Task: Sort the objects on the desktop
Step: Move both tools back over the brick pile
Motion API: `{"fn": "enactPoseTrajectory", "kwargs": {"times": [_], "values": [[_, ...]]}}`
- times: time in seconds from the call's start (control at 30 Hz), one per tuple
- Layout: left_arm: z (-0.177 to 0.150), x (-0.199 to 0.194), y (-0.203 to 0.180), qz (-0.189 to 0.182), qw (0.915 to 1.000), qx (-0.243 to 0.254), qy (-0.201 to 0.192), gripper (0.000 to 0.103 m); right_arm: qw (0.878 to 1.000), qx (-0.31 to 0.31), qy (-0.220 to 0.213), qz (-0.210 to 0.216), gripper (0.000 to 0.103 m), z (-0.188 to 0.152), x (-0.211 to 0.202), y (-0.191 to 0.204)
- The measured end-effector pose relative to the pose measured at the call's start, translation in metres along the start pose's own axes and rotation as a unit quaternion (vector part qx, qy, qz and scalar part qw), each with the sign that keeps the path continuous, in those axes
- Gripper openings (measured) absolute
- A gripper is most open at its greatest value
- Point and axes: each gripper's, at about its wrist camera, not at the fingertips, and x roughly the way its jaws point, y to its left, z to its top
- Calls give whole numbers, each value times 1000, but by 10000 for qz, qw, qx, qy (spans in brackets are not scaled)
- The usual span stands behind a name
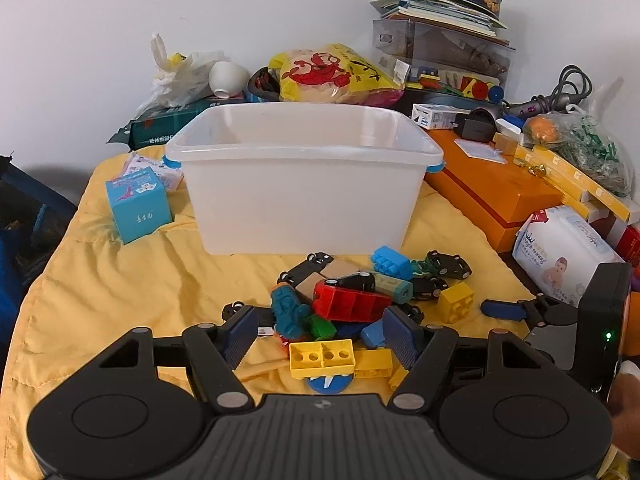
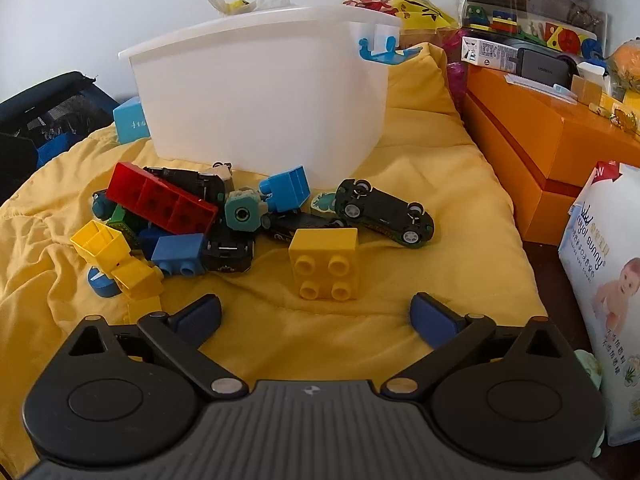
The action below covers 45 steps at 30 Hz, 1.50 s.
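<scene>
Clearly, both grippers were held low over a yellow quilt with their jaws spread wide and nothing clamped between them. The left gripper was poised at the near edge of a toy pile, its blue pads flanking a long yellow brick, a green brick and a teal figure without being pressed on any of them. The right gripper was aimed at a square yellow brick, which lay studs toward the camera just beyond the fingertips, apart from both pads.

A white bin was seen standing upright on the quilt directly behind the pile, with blue clips at its rim. In the pile, a red brick was tilted across a black car; a light-blue brick was lying beside a teal cylinder. A dark green car was turned on its side, wheels showing, to the right of the heap, near the square yellow brick. A blue brick and a blue disc were found at the heap's near left.

A blue box was set left of the bin. An orange box and a wipes pack were placed along the right.
</scene>
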Motion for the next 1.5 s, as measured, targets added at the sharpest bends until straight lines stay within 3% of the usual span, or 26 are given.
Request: {"fn": "enactPoseTrajectory", "kwargs": {"times": [0.5,1.13,1.3,1.5], "values": [[4,5,-7,41,10000,15,33,72,10000,-10,10,-15,103,1,1,2],[-6,6,12,145,9994,-263,158,72,10000,-11,11,-19,103,0,1,2],[-14,11,7,-60,9995,74,312,72,10000,-19,15,-26,103,1,1,2],[-28,20,-1,1,9969,603,497,72,9999,-72,55,-56,103,2,3,4]]}}
